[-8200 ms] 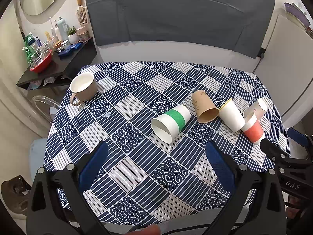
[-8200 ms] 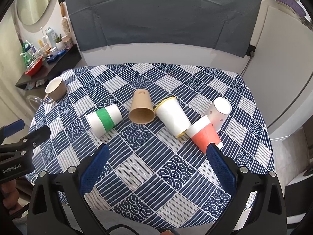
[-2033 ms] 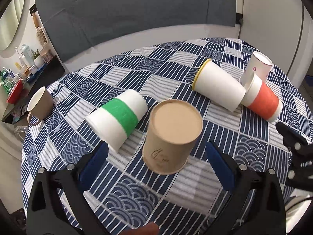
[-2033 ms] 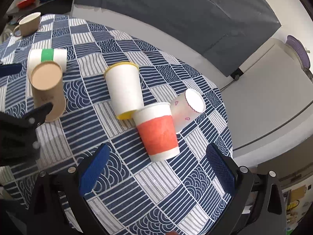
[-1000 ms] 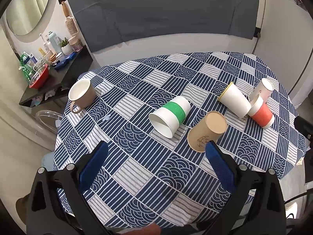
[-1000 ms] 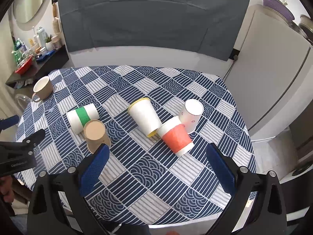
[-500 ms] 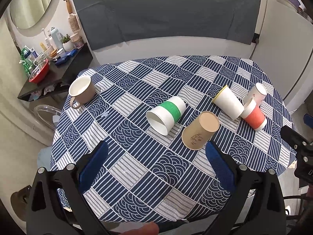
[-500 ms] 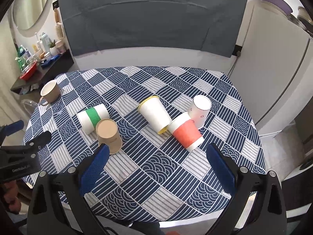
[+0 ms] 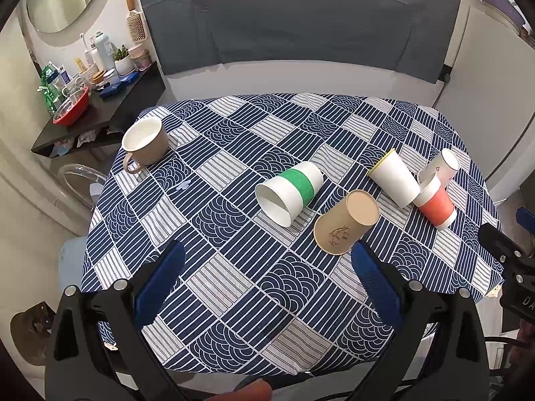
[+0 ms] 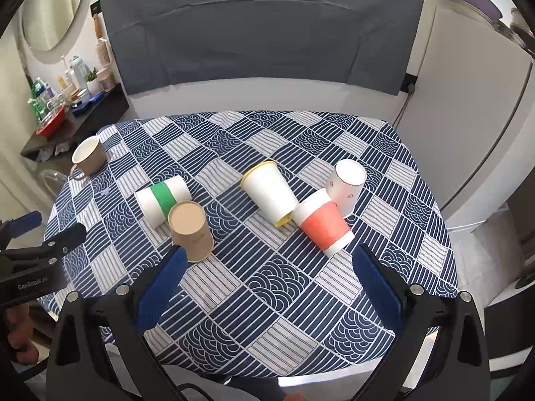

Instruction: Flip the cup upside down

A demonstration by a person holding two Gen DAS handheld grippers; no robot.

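Observation:
A brown paper cup (image 9: 346, 222) stands upside down, mouth on the patterned tablecloth (image 9: 234, 287); it also shows in the right wrist view (image 10: 190, 230). Beside it a white cup with a green band (image 9: 289, 193) (image 10: 163, 198) lies on its side. A yellow-rimmed white cup (image 9: 394, 178) (image 10: 269, 192), an orange-banded cup (image 9: 434, 202) (image 10: 322, 222) and a small white cup (image 9: 441, 165) (image 10: 346, 182) also lie on their sides. My left gripper (image 9: 264, 270) and right gripper (image 10: 265, 272) are open and empty, held back above the table's near edge.
A tan mug (image 9: 143, 143) stands upright at the table's far left. A black shelf (image 9: 100, 113) with bottles and a red bowl stands left of the table. A white fridge (image 10: 468, 117) stands at the right. A grey cloth (image 10: 260, 26) hangs behind.
Both grippers have drawn back and up from the table. The brown cup, earlier on its side, now stands upside down, released.

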